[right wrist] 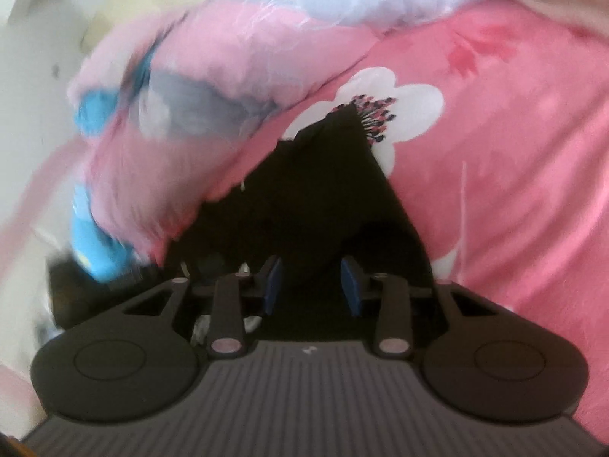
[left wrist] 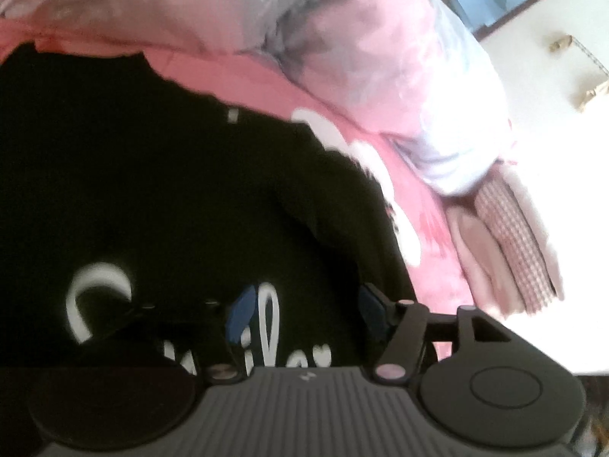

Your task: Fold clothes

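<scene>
In the left wrist view, the black shirt (left wrist: 171, 190) with white lettering lies spread on the pink bed sheet (left wrist: 418, 228); the left hand-held gripper (left wrist: 304, 316) stands partly open above the print, with nothing between its blue pads; a rumpled duvet (left wrist: 342, 38) lies on the far side. In the right wrist view, the right hand-held gripper (right wrist: 312, 285) is open only a little; black cloth (right wrist: 323, 190) runs between the pads, but whether they press it I cannot tell. I judge that a fold was just laid down; next, each gripper needs a fresh edge to pinch.
</scene>
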